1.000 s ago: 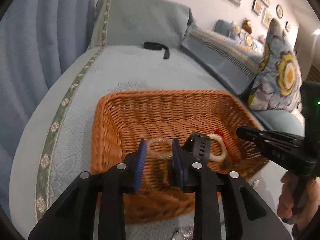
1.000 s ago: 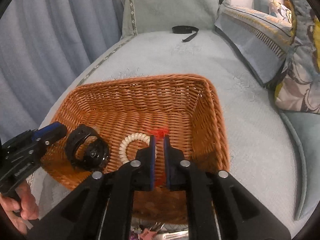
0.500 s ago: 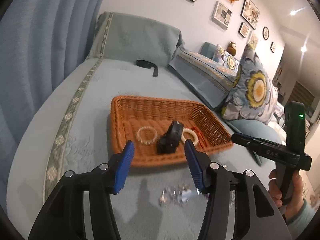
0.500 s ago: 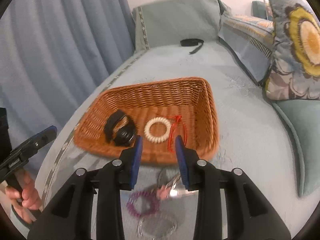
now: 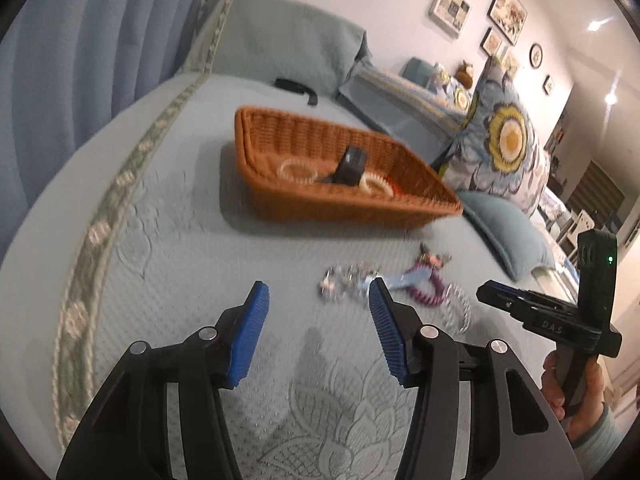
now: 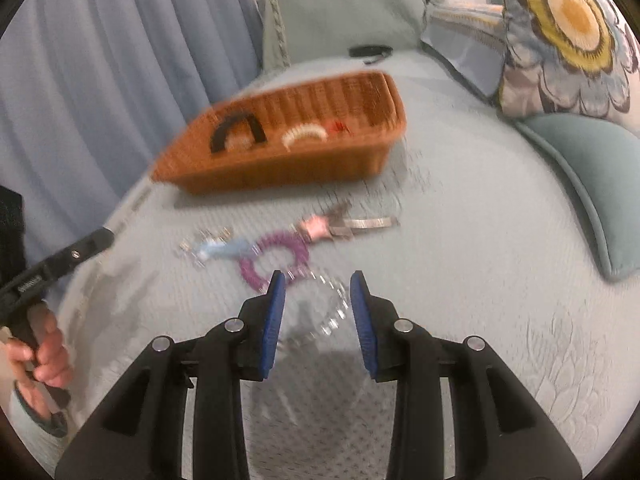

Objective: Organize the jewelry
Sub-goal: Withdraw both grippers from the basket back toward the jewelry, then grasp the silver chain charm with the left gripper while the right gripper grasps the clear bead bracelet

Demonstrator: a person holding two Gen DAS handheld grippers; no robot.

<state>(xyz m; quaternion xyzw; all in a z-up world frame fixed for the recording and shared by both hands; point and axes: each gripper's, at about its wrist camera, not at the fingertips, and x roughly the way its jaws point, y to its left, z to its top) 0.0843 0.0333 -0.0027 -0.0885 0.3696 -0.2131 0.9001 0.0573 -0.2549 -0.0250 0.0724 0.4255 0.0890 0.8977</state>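
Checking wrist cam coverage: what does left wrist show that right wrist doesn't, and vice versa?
Left wrist only: framed pictures on the wall, the clear bracelet in the basket, the right tongs seen from the side.
Right wrist only: the hair clip lying full length, the hand gripping the left tongs.
Both: basket, purple bracelet, floral pillow, blue curtain.

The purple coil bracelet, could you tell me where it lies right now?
In the right wrist view, the purple coil bracelet lies on the bedspread, outside the wicker basket, just beyond the right gripper.
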